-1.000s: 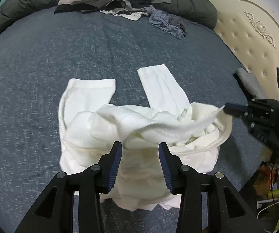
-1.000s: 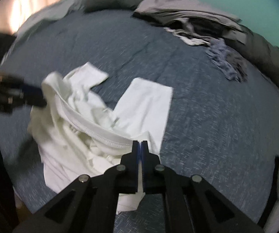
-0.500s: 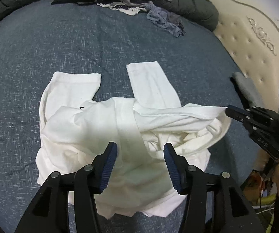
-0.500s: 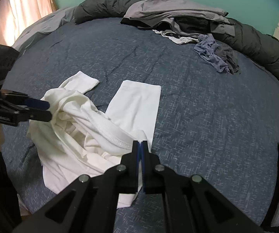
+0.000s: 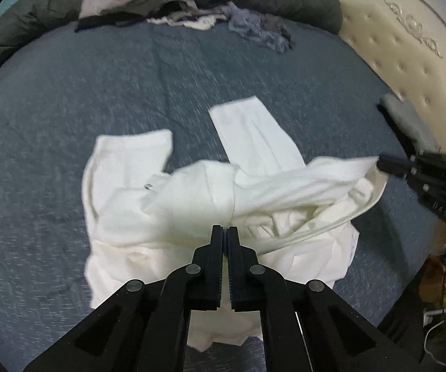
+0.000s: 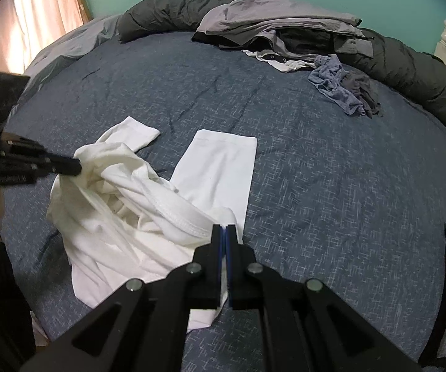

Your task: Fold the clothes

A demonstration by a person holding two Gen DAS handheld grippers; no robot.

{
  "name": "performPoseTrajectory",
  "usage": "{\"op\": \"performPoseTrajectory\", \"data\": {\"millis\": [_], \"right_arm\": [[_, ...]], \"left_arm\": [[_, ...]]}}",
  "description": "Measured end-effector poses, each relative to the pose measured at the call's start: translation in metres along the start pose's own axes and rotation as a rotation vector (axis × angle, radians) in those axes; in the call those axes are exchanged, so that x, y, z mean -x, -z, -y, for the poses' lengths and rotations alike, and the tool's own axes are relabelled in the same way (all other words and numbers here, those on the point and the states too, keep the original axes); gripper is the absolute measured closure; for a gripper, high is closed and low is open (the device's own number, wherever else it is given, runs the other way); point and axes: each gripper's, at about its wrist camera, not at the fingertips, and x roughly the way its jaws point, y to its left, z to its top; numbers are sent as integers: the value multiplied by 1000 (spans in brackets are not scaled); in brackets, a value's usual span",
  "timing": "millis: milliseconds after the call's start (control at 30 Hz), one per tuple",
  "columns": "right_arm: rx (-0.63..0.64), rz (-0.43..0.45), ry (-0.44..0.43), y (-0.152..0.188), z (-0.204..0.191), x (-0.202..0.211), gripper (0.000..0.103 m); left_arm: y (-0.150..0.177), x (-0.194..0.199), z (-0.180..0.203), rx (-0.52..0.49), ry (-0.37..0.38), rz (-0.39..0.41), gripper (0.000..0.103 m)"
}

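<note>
Both grippers have their fingers pressed together on the same white garment [image 5: 210,204]. Left gripper [image 5: 225,228] pinches a gathered fold near the middle of the hem band; right gripper [image 6: 224,227] pinches the stitched hem edge at its own end. In the left view the right gripper's tips [image 5: 387,164] sit at the far right end of the band, so the held edge runs left-right between the two pinches, slightly lifted and roughly taut.

Garment looks like a long-sleeved top, crumpled at the near edge of the bed [image 6: 315,170]. Body bunched under and just ahead of the fingers. Sleeves [image 5: 253,136] point away from the person, toward the far side; one lies flat and straight, the other is partly folded back on itself. So the long axis runs near-to-far, hem near, cuffs far.

Judgement: the next move turns on that hem line. The left pinch is mid-band, not at a corner, so spreading the hands apart won't flatten the body evenly.

Further back: a heap of other clothes [image 6: 284,40] against a dark duvet [image 6: 167,15], well apart from the garment.
</note>
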Motion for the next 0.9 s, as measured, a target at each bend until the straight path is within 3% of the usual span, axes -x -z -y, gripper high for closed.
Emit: {"op": "performPoseTrajectory", "data": {"millis": [333, 433, 533, 633, 767, 900], "right_arm": [[19, 28, -94, 3, -18, 13, 101], [25, 8, -122, 4, -27, 8, 101], [33, -34, -143, 7, -36, -2, 101], [69, -66, -142, 12, -46, -10, 101], [77, -85, -134, 18, -47, -15, 101], [61, -89, -133, 20, -41, -16, 101]], "left_arm": [[-2, 73, -30, 53, -2, 171, 100], [7, 76, -43, 90, 1, 154, 100], [20, 55, -58, 137, 20, 58, 100], [31, 39, -68, 159, 1, 15, 98], [34, 37, -70, 172, 1, 29, 78], [26, 37, -68, 161, -6, 47, 68]]}}
